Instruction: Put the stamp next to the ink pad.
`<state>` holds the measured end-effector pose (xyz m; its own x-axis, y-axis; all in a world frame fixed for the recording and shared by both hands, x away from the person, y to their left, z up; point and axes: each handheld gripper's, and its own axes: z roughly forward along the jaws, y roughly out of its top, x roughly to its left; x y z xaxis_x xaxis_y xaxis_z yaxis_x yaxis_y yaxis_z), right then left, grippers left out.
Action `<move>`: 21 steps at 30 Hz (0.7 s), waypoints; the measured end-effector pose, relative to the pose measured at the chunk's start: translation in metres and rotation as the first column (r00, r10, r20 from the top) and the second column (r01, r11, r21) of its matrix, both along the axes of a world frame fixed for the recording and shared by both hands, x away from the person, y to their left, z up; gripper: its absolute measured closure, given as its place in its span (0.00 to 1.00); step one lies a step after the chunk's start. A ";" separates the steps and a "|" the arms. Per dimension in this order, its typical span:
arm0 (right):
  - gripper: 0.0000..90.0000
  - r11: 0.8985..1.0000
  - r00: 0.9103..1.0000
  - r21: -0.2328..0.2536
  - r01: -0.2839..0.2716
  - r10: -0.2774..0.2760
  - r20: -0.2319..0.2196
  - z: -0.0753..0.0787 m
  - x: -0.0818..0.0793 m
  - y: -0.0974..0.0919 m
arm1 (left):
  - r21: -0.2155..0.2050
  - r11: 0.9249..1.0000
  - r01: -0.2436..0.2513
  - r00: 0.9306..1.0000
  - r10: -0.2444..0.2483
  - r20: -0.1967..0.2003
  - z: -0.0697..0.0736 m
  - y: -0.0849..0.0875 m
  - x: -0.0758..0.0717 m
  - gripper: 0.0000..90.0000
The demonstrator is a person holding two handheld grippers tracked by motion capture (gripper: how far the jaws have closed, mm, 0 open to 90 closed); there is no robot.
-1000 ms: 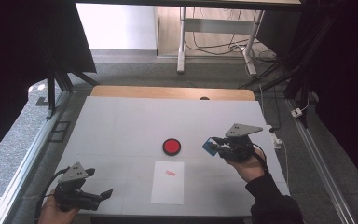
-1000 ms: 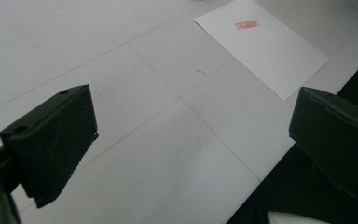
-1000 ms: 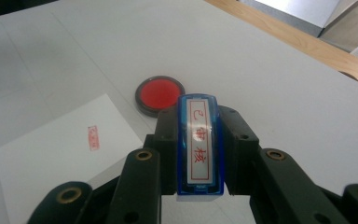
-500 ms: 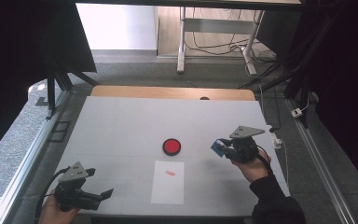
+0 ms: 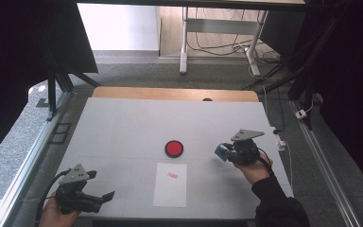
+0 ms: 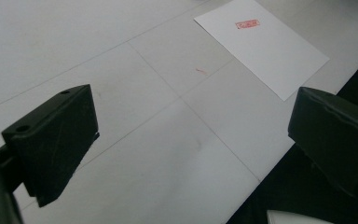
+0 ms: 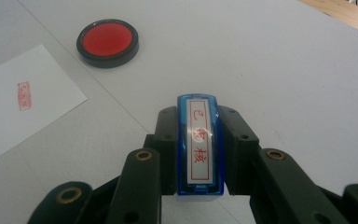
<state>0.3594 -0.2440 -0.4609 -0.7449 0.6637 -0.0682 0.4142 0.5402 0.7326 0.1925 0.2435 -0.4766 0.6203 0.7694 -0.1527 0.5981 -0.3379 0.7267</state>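
My right gripper (image 5: 224, 152) is shut on a blue stamp (image 7: 199, 149) with red characters on its white label; the stamp (image 5: 220, 152) hangs low over the table's right side. A round red ink pad (image 5: 174, 148) lies left of it, also seen at the upper left as the ink pad (image 7: 107, 41). A white sheet of paper (image 5: 171, 184) with a small red stamp mark (image 5: 172, 175) lies near the front edge; the paper (image 7: 14, 102) shows its mark (image 7: 23, 95). My left gripper (image 5: 105, 197) rests open at the front left, nothing between its fingers (image 6: 51, 140). The paper (image 6: 265, 46) lies ahead of it.
The grey table (image 5: 123, 132) has a wooden strip (image 5: 175, 93) along its far edge. Metal rails (image 5: 23, 175) run along both sides. A desk frame and cables (image 5: 217, 42) stand on the floor beyond. A white plug (image 5: 280, 142) lies off the right edge.
My right gripper has moved right and down toward the table with the blue stamp still in it. The left gripper has stayed in place.
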 end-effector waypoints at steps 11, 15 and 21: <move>0.79 1.000 1.000 -0.014 -0.007 0.007 -0.028 -0.015 0.008 0.001 | 0.003 1.000 0.000 1.000 0.000 -0.002 0.000 0.000 0.000 0.02; 0.79 0.999 0.999 -0.031 -0.019 0.018 -0.037 -0.020 0.009 0.003 | 0.003 1.000 -0.001 1.000 0.001 -0.002 0.000 0.000 0.000 0.02; 0.78 0.998 0.998 -0.055 -0.023 0.020 -0.057 -0.026 0.010 0.004 | 0.004 1.000 -0.002 1.000 0.002 -0.003 0.000 0.000 0.000 0.02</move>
